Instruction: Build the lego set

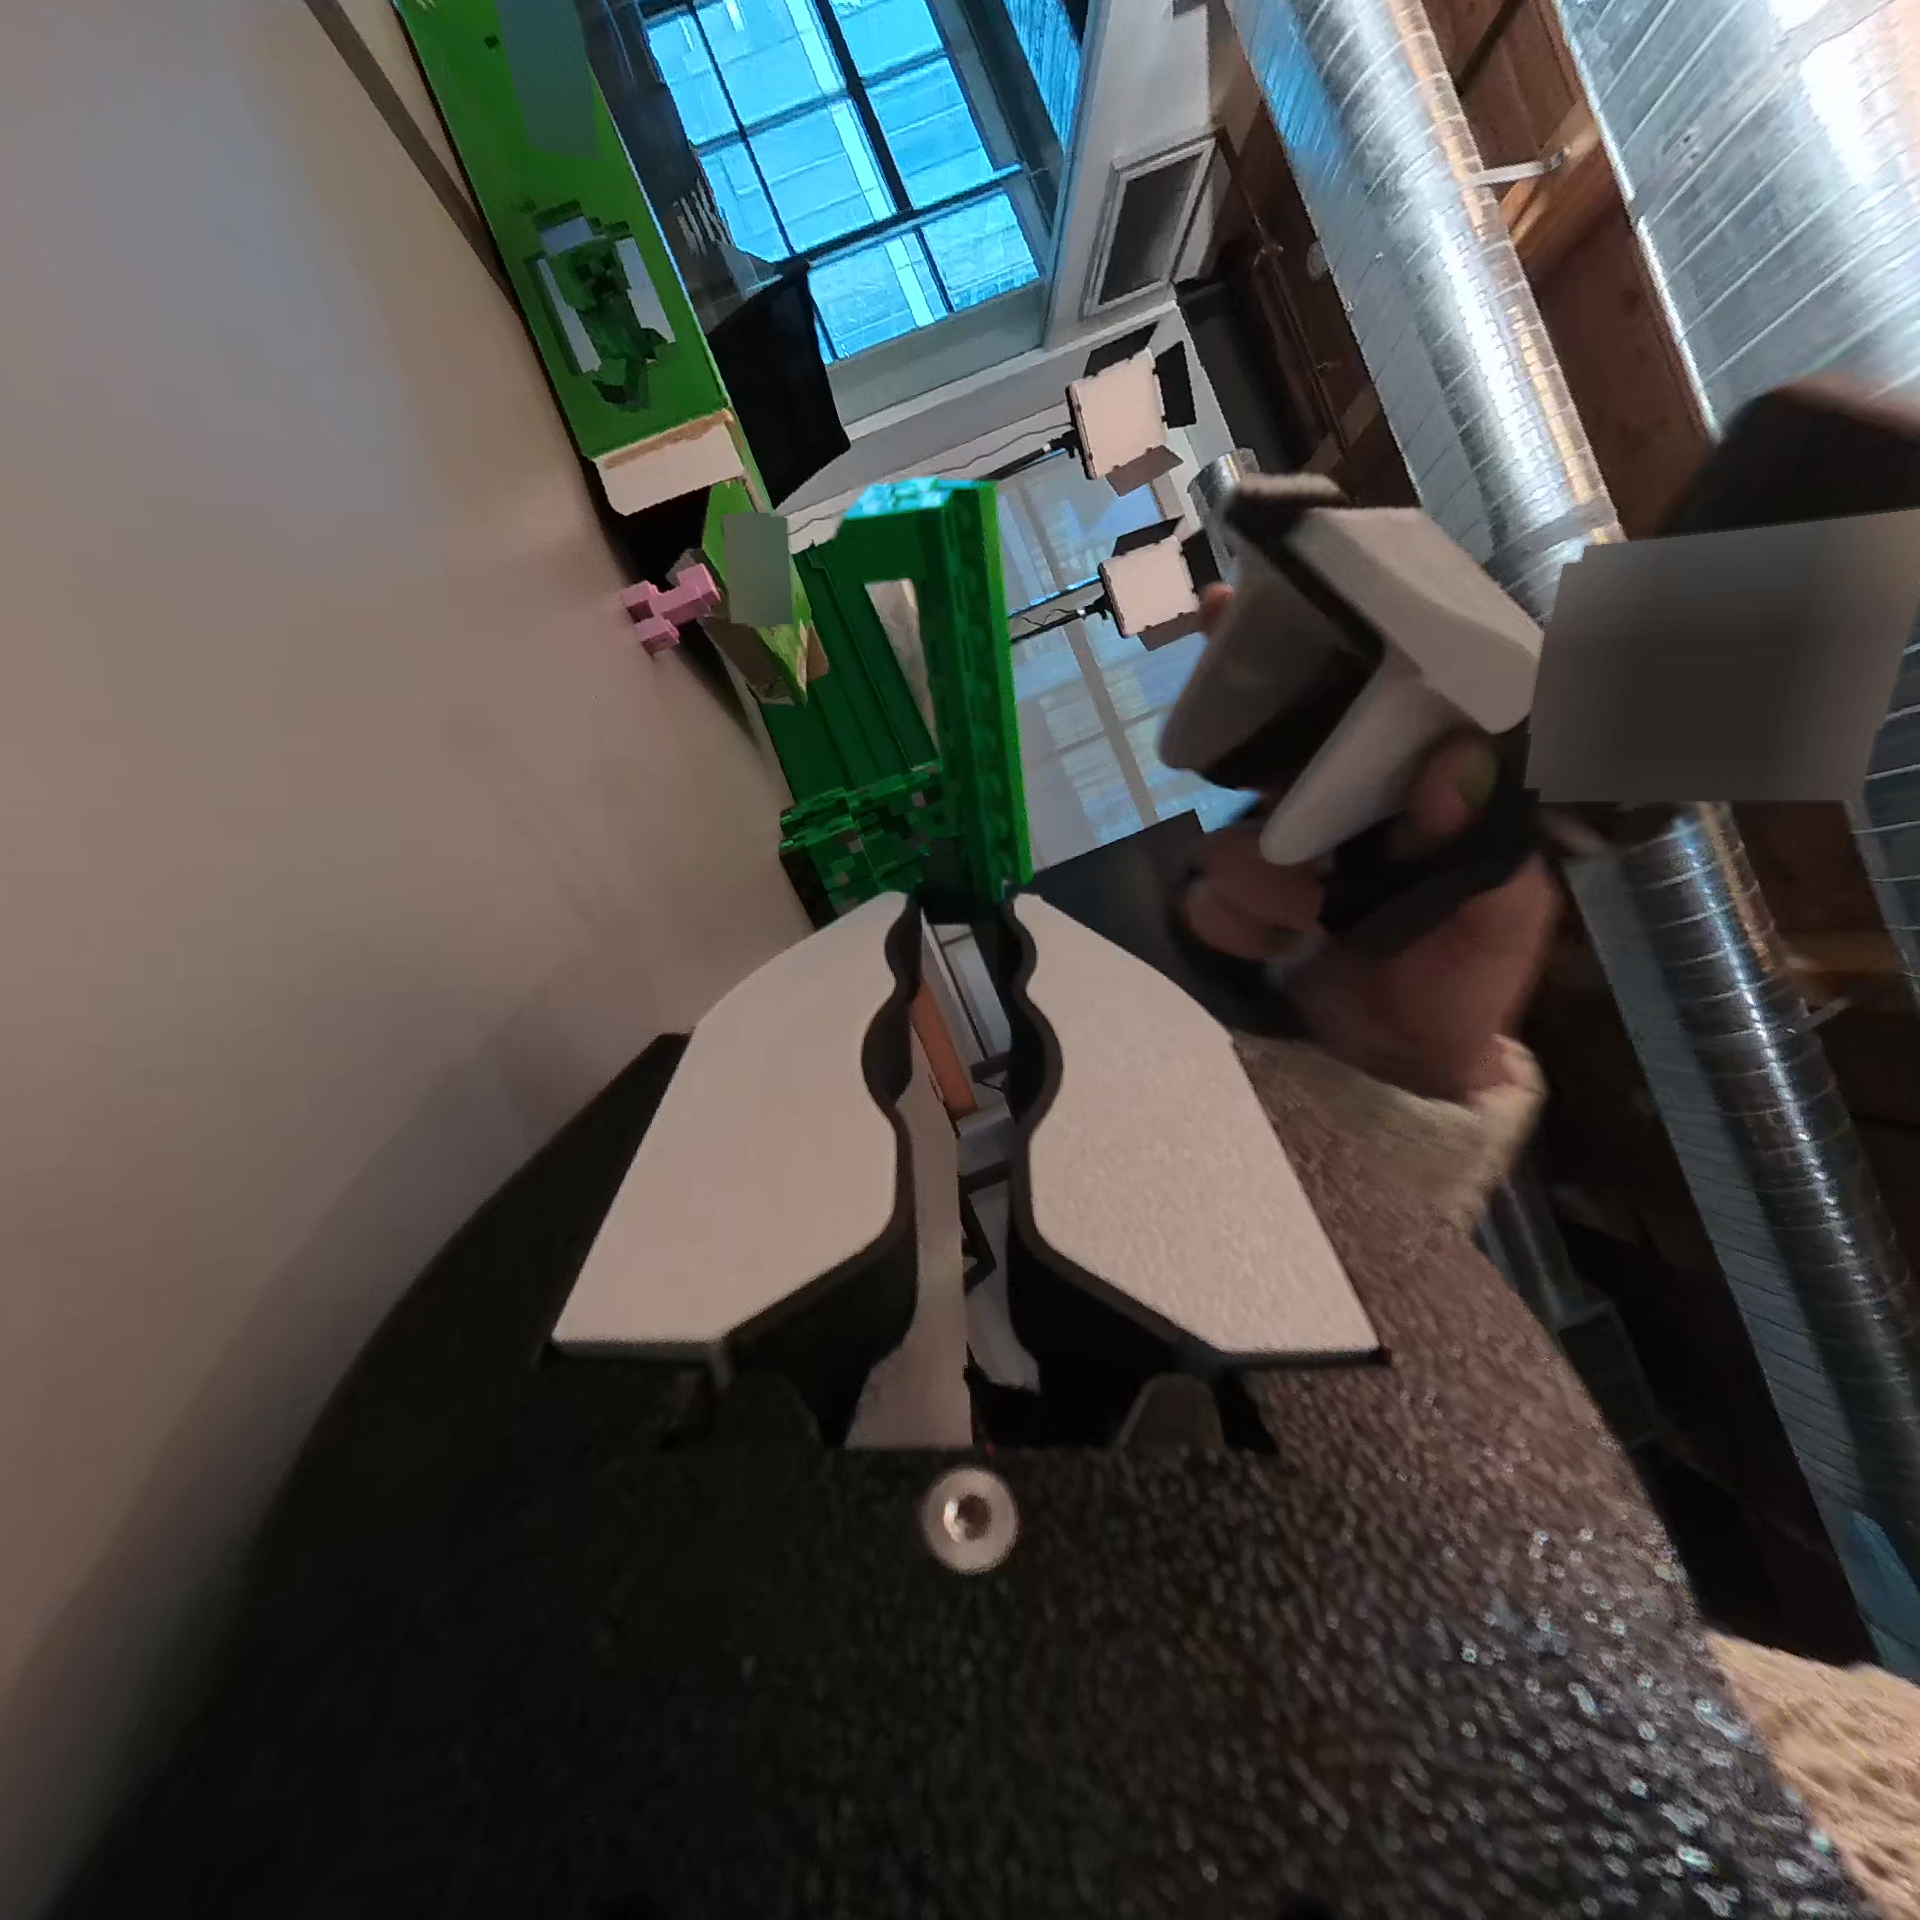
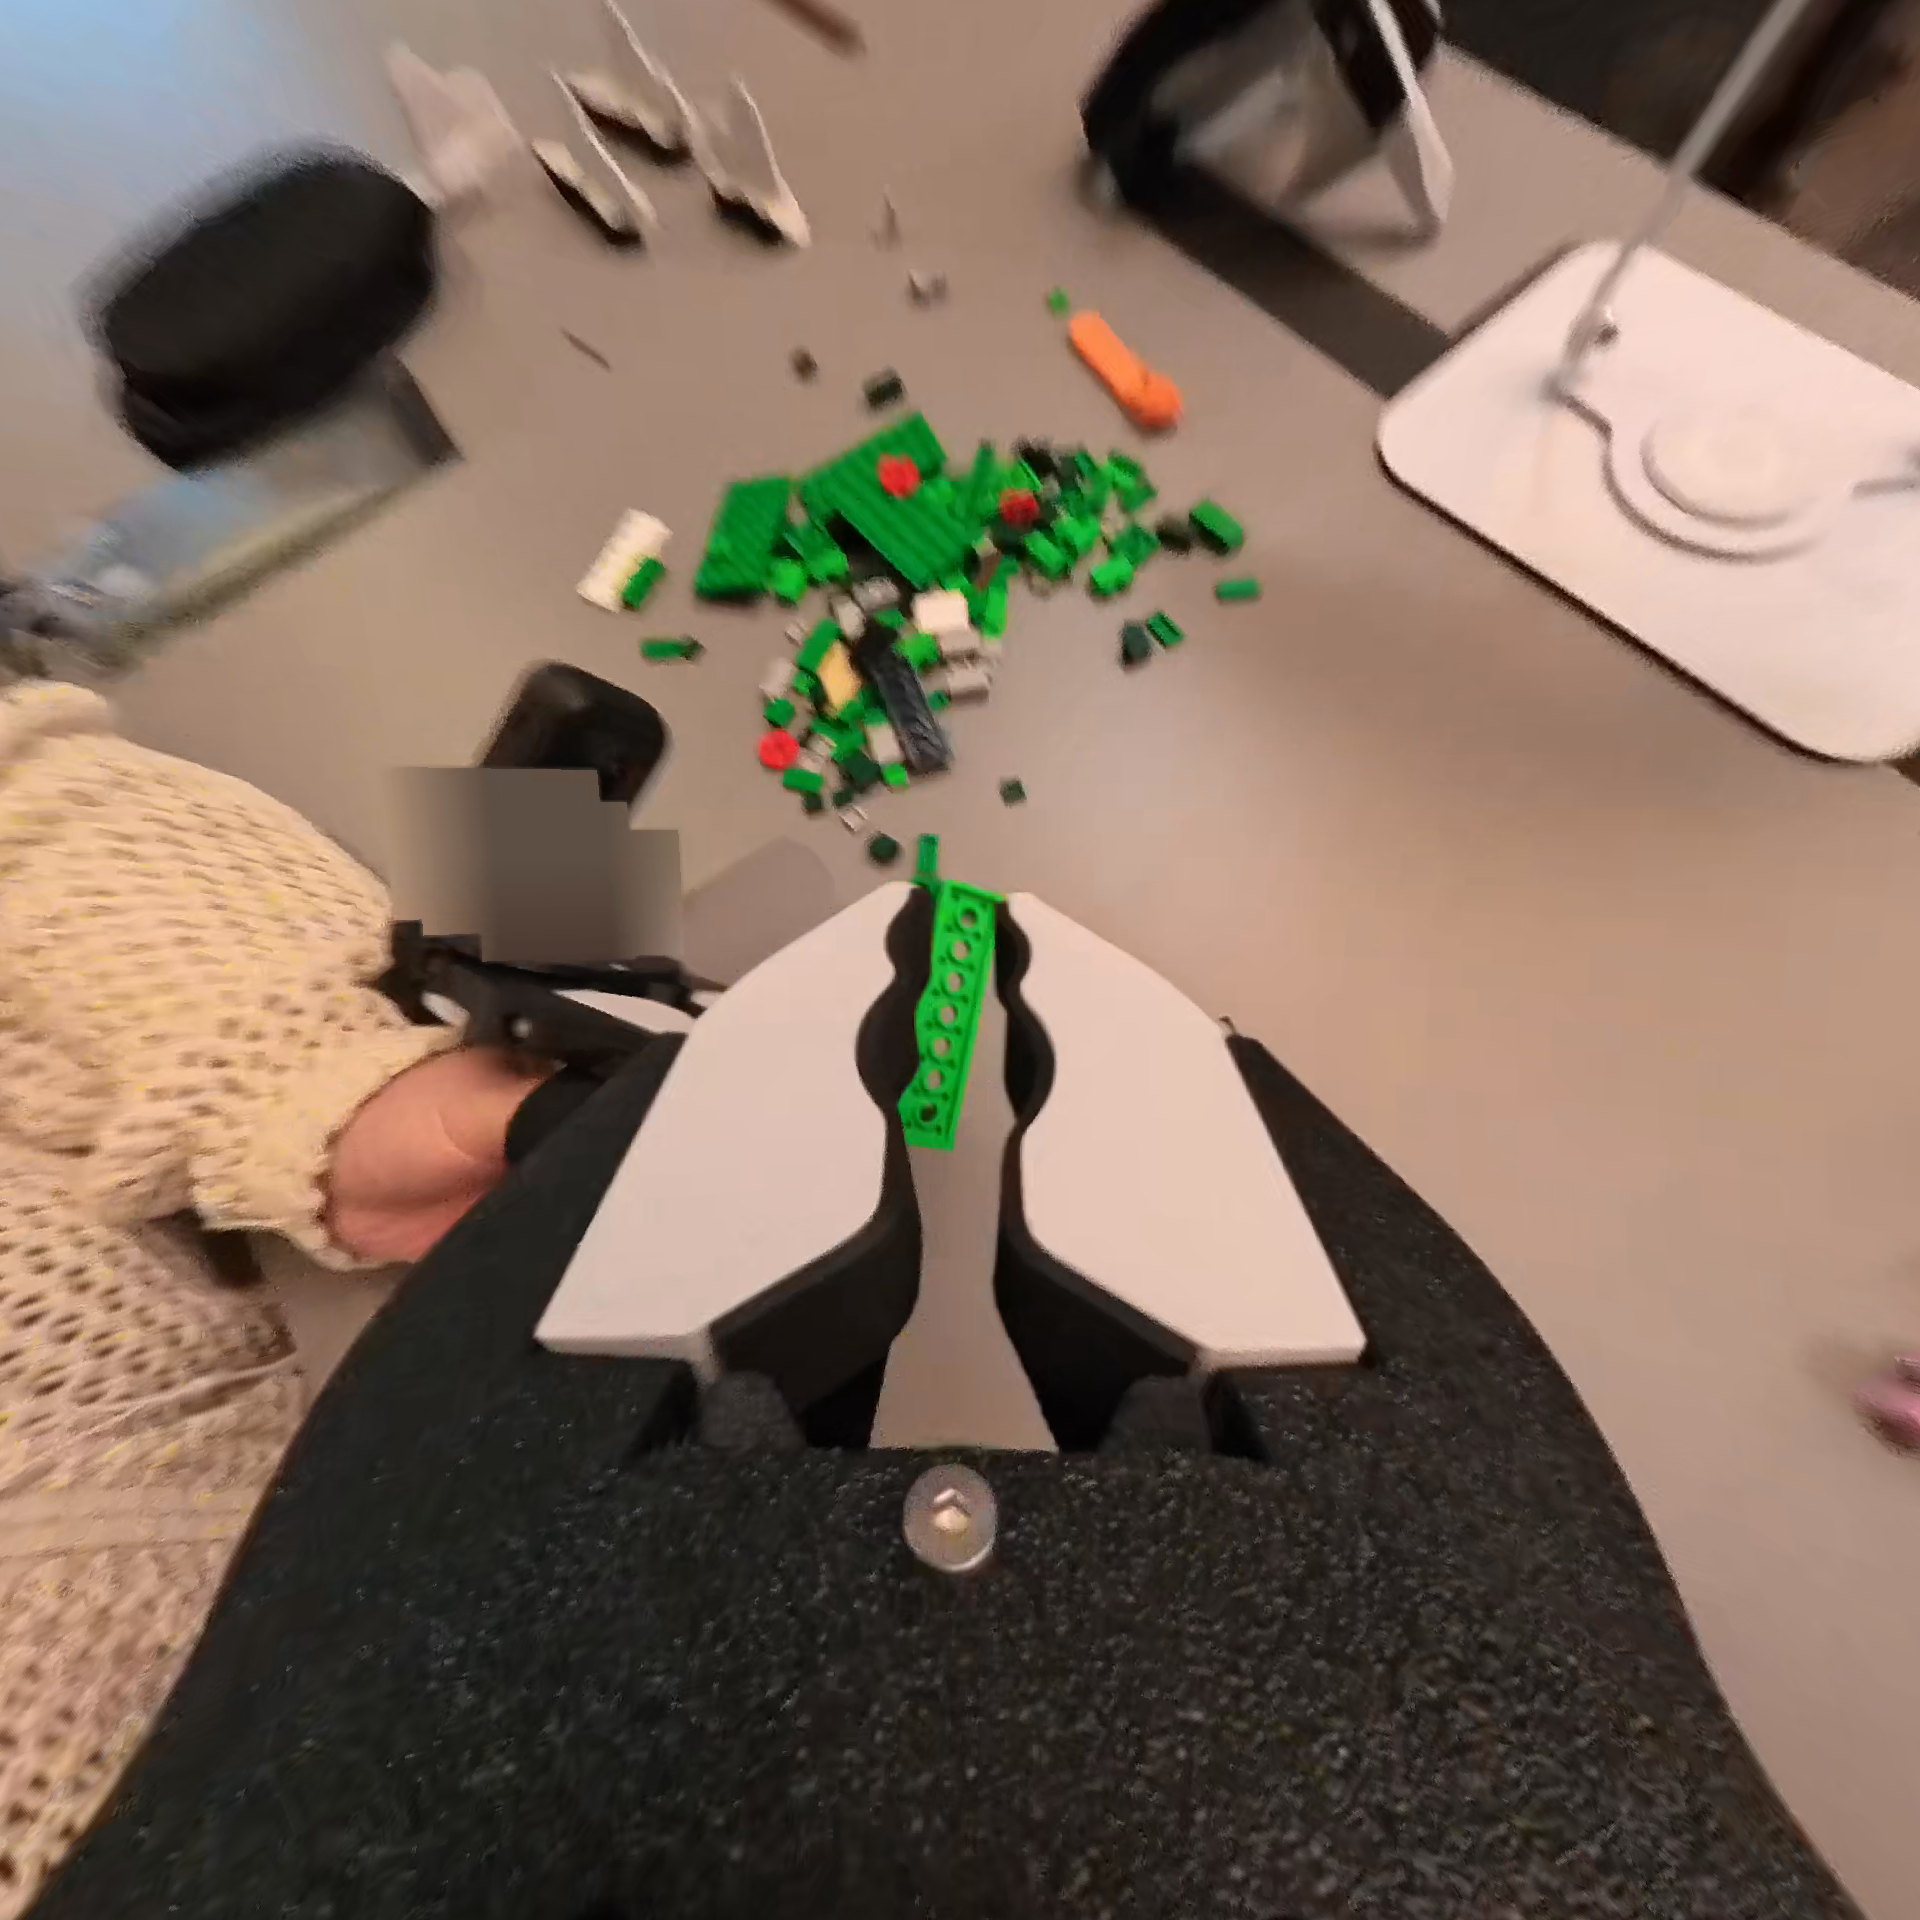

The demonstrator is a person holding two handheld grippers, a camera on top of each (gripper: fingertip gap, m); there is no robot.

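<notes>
Lego build (image 1: 914,707), green and upright at the left gripper (image 1: 961,920) tips, which pinch its tall beam, looks light, stiff but snap-apart, best held low, while the right gripper (image 2: 951,904) clamps a loose green plate (image 2: 948,1023) above the far brick pile (image 2: 914,582).

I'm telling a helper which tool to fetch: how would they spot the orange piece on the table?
Start at the grey tabletop and find the heap of loose green plastic bricks. Look just beyond its far right edge, toward the flat white stand base. The elongated orange plastic tool lies alone there, the only orange item.
</notes>
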